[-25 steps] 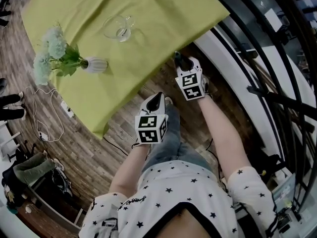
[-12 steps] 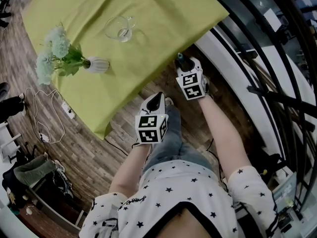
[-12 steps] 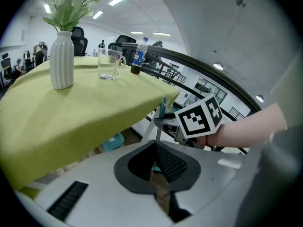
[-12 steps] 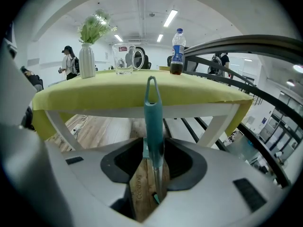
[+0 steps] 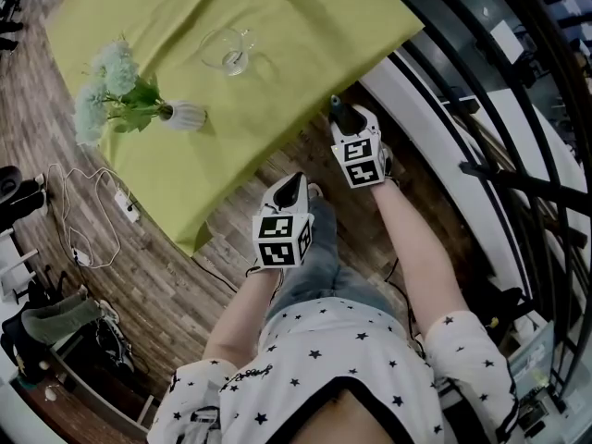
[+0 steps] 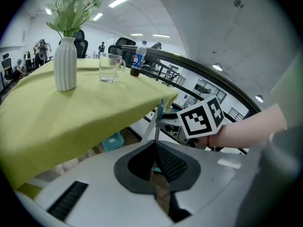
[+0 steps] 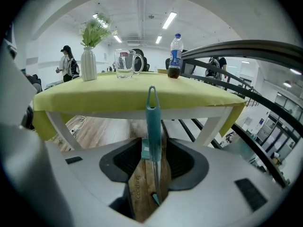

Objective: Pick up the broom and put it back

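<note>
The broom's handle (image 7: 152,122), teal with a loop at its top, stands upright between the jaws of my right gripper (image 7: 154,150). Those jaws have just been opening, and a gap shows on each side of the handle, so the pads do not press it. From above, the right gripper (image 5: 344,117) sits at the near edge of the table. In the left gripper view the same handle (image 6: 160,110) rises beside the right gripper's marker cube. My left gripper (image 6: 155,148) is shut with nothing in it, and in the head view it (image 5: 292,185) hangs lower left of the right one.
A table under a yellow-green cloth (image 5: 277,54) carries a white vase of flowers (image 5: 183,115), a glass mug (image 5: 225,51) and a bottle (image 7: 175,49). A black railing (image 5: 499,109) runs along the right. Cables (image 5: 83,220) lie on the wooden floor at left.
Both grippers keep their places. In the head view the table, vase and mug drift slightly rightward as the camera shifts.
</note>
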A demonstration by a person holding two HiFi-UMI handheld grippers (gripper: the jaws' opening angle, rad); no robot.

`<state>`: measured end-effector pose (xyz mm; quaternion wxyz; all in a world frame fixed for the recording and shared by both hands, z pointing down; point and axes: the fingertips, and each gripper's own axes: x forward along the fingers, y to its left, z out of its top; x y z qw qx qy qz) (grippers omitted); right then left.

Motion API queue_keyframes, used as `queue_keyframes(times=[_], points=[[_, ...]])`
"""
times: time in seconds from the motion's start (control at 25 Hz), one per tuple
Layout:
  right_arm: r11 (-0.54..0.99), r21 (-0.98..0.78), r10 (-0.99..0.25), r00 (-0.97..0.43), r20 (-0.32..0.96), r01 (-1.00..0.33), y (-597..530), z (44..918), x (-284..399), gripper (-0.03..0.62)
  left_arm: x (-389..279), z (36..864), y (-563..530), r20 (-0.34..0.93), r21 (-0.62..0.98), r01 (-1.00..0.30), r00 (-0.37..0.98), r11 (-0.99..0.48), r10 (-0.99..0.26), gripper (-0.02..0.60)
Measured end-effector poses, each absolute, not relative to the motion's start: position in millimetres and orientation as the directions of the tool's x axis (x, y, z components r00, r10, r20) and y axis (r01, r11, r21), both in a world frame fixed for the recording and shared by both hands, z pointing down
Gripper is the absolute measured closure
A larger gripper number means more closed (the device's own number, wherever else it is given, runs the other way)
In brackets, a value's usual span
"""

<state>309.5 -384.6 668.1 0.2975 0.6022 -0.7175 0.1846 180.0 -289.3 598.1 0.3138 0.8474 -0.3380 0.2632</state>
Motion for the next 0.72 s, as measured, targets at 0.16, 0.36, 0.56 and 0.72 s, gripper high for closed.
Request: queue_keyframes(times=[0.16, 0.36, 0.56, 0.72], points=[[0.187, 0.081, -0.762, -0.092, 0.641, -0.979, -371.8, 658.8, 308.9, 0.437, 180.3, 590.2, -283.7, 0.645, 0.352, -0.734, 0.640, -0.582, -0.417, 0.571], [0.164, 0.062, -0.781, -0.092, 0.617, -0.984, -350.4, 642.5, 304.9, 0.437, 179.6, 580.0, -270.3, 0.629, 0.348, -0.726, 0.650, -0.592, -0.427, 0.571], [0.148, 0.056, -0.807, -0.088, 0.583, -0.987, -327.6, 621.4, 299.8, 0.439, 177.1, 571.3, -252.9, 0.614, 0.343, -0.719, 0.659, -0.605, -0.434, 0.571], [0.137, 0.049, -0.826, -0.087, 0.557, -0.989, -308.0, 605.2, 293.1, 0.444, 173.6, 564.0, -235.8, 0.605, 0.336, -0.709, 0.667, -0.620, -0.435, 0.571]])
